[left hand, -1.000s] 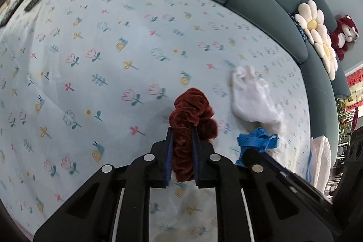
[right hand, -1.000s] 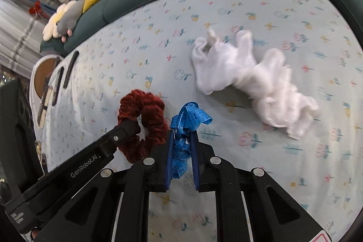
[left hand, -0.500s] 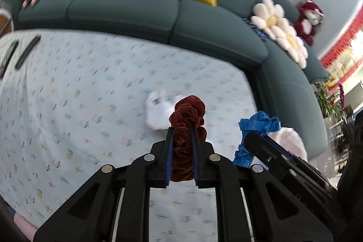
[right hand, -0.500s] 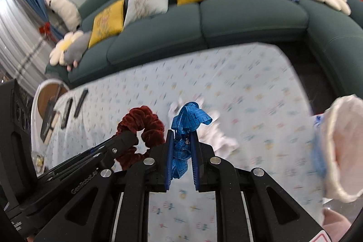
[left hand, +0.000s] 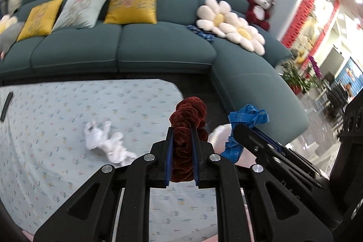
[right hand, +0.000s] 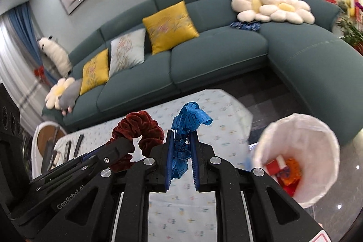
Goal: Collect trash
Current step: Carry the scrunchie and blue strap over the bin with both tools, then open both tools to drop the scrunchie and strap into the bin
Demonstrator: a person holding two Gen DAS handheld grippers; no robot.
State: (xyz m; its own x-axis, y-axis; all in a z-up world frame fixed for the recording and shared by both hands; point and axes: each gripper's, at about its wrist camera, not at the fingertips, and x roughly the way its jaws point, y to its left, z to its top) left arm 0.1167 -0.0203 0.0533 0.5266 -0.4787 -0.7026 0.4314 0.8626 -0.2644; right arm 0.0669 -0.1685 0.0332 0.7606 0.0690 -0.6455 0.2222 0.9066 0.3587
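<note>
My left gripper (left hand: 182, 135) is shut on a dark red velvet scrunchie (left hand: 188, 119), held above the table's right end. My right gripper (right hand: 181, 140) is shut on a crumpled blue measuring tape (right hand: 185, 128), raised beside the left one. The scrunchie (right hand: 138, 128) also shows in the right wrist view, and the tape (left hand: 247, 117) in the left wrist view. A white-lined trash bin (right hand: 317, 128) stands on the floor to the right, holding red and orange scraps (right hand: 285, 170). A crumpled white tissue (left hand: 104, 142) lies on the floral tablecloth (left hand: 56, 128).
A teal corner sofa (left hand: 158, 47) with yellow and pale cushions, flower pillows and a red plush toy runs behind the table. Dark remotes (right hand: 77, 146) lie at the table's left end. A small round side table (right hand: 45, 140) stands further left.
Both grippers have lifted well above the table with their items and swung right. The tissue now lies far below, and the trash bin has come into full view.
</note>
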